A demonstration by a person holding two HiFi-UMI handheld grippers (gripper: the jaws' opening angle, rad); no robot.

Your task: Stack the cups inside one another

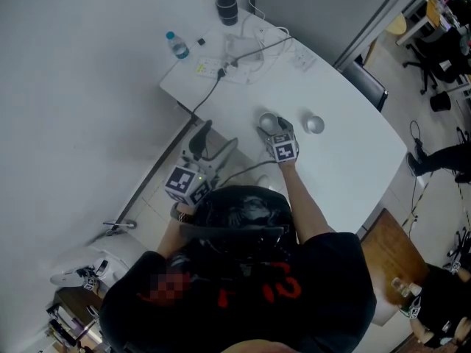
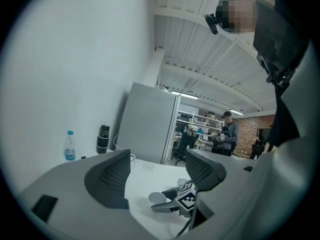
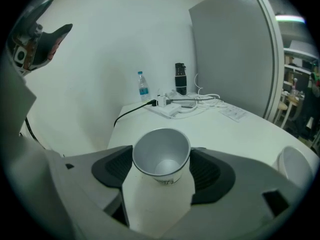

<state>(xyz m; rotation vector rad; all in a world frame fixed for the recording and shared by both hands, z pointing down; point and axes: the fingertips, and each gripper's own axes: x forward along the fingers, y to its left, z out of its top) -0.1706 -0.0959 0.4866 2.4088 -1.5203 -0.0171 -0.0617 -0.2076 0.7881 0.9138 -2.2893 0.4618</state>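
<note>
On the white table (image 1: 346,168), one silvery cup (image 3: 161,154) stands upright between the jaws of the right gripper (image 3: 162,171), whose pads are closed on its sides. The second cup (image 1: 314,124) stands near it, apart and empty. The left gripper (image 2: 156,175) is beside the table's edge, its jaws apart with nothing between them, so I judge the stacking is only beginning: the gripped cup must be lifted and set into the other one.

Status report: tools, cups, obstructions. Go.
Right tool shut on tapered silver cup, upright on white table. Left tool open, empty. Second silver cup apart, to its right. White cables at far end, clear of both.
</note>
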